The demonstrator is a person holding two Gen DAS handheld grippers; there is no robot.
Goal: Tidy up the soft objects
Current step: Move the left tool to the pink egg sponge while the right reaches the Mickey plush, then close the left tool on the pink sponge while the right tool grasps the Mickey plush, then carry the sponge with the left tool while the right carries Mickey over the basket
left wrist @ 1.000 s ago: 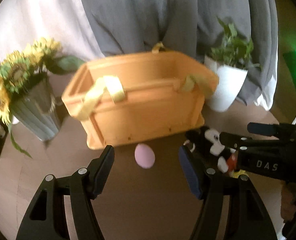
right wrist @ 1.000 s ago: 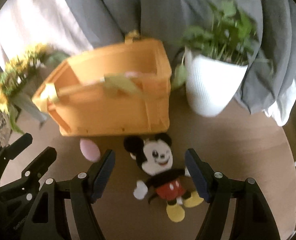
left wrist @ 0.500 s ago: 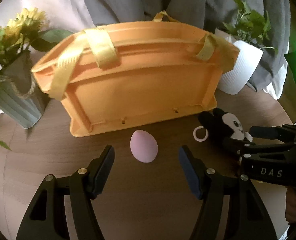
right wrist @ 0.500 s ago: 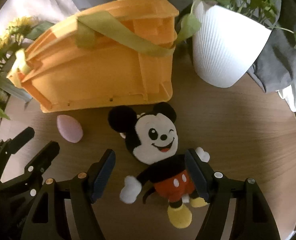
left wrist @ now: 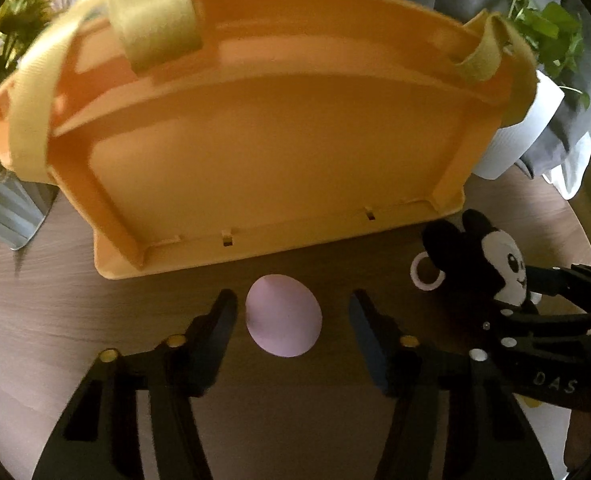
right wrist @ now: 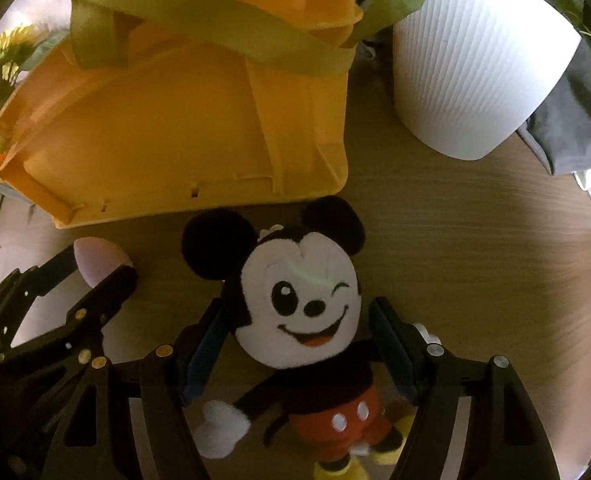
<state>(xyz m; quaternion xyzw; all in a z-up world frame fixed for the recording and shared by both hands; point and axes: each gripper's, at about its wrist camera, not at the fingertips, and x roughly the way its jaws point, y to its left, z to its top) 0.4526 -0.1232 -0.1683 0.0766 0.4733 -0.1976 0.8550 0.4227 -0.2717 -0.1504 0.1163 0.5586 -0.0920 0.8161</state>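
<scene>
A pink egg-shaped soft toy [left wrist: 282, 316] lies on the wooden table [left wrist: 47, 320] in front of the orange basket [left wrist: 275, 152]. My left gripper [left wrist: 291, 300] is low over it and its jaws are closing. The egg sits between the fingers, with a small gap on each side. A plush mouse [right wrist: 299, 304] with red shorts lies face up on the table. My right gripper [right wrist: 297, 306] is open and straddles its head without pressing it. In the right wrist view the egg [right wrist: 99, 258] shows at the left, partly hidden by the left gripper's fingers [right wrist: 111, 284].
The orange basket [right wrist: 175, 120] has yellow straps and stands just behind both toys. A white ribbed plant pot [right wrist: 475, 60] is to its right and a vase of sunflowers [left wrist: 15, 20] to its left. Grey cloth [right wrist: 567, 120] hangs behind. The round table's edge curves at the right.
Both grippers have come down toward the table. The egg now lies between the left fingers, which have narrowed. The plush's head now sits between the right fingers.
</scene>
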